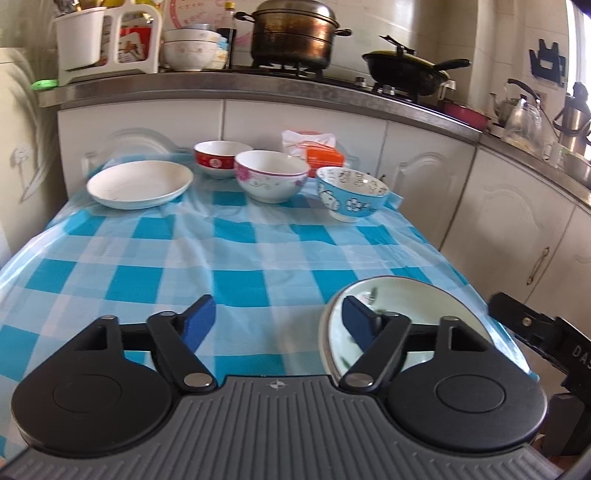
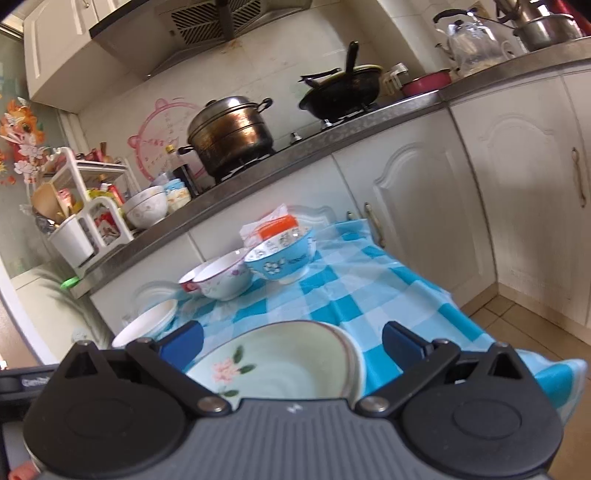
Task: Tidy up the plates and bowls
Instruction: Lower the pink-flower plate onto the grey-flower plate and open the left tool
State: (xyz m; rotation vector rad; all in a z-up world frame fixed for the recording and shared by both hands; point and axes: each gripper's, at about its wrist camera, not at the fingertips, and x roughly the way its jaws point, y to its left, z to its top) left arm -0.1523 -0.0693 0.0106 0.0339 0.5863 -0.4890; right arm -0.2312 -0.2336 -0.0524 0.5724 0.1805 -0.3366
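Observation:
A pale green flowered plate (image 1: 402, 295) (image 2: 295, 358) lies at the near right corner of the blue checked tablecloth (image 1: 236, 258). At the far end stand a white plate (image 1: 140, 184) (image 2: 147, 323), a red bowl (image 1: 216, 157) (image 2: 186, 282), a white bowl with pink flowers (image 1: 271, 177) (image 2: 225, 277) and a blue cartoon bowl (image 1: 351, 192) (image 2: 282, 258). My left gripper (image 1: 279, 321) is open above the near cloth, its right finger over the green plate's left part. My right gripper (image 2: 291, 343) is open, just above the green plate, jaws astride it.
An orange and white packet (image 1: 317, 147) (image 2: 275, 225) sits behind the bowls. White cabinets (image 1: 417, 177) border the table at the back and right. The counter above carries a steamer pot (image 1: 293, 33), a black wok (image 1: 406, 70), kettles and a rack. Tiled floor (image 2: 517, 325) lies to the right.

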